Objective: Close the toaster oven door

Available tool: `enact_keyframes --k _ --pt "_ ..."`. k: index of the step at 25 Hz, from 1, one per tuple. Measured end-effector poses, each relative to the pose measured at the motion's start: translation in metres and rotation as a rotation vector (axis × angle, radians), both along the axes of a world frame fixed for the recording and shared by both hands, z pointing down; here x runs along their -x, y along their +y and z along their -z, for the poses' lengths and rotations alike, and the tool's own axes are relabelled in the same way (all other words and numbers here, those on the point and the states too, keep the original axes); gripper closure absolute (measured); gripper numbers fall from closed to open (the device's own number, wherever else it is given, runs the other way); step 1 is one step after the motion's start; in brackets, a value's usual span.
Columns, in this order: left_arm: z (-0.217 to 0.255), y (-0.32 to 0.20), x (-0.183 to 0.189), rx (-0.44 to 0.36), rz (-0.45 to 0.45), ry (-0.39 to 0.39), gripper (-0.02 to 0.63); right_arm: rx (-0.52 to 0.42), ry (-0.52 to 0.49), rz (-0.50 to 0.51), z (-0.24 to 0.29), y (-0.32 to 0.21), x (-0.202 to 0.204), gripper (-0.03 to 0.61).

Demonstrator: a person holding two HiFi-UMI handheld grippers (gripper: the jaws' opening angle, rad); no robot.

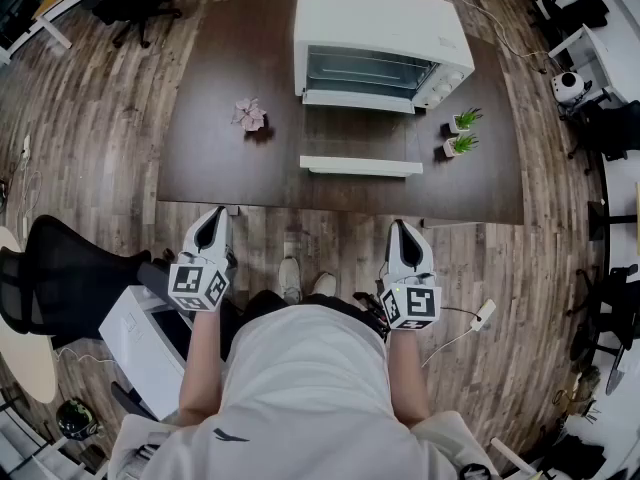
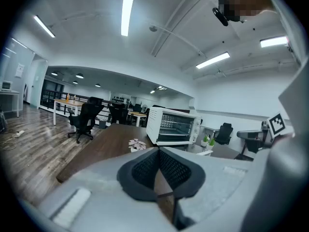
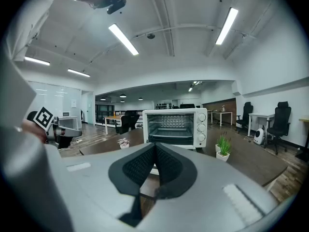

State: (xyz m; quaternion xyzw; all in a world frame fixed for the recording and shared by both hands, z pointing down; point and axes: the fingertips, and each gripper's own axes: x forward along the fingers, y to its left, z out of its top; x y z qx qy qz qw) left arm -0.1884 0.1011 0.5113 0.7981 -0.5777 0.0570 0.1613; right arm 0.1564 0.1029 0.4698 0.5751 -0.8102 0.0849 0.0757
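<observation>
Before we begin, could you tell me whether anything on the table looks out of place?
Only the toaster oven: its door is fully open, folded down flat over the table. Nothing else stands out.

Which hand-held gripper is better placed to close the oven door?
Right. The right hand-held gripper sits in front of the open door's right end; the left hand-held gripper is off to its side.

Plank floor (image 1: 100,118) spreads under a long dark table (image 1: 220,168). A black chair (image 1: 70,268) sits near its corner. Strip lights (image 2: 127,12) glow on the white ceiling (image 3: 183,13), above white walls (image 3: 270,76).
</observation>
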Motion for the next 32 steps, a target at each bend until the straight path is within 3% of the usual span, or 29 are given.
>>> enact_keyframes --k 20,32 --pt "-0.003 -0.019 -0.006 0.004 -0.004 0.009 0.611 0.001 0.028 0.022 -0.005 -0.017 0.005 0.577" --pt "-0.002 -0.067 0.017 -0.007 -0.040 0.000 0.611 0.006 0.057 -0.030 -0.010 -0.051 0.015 0.576"
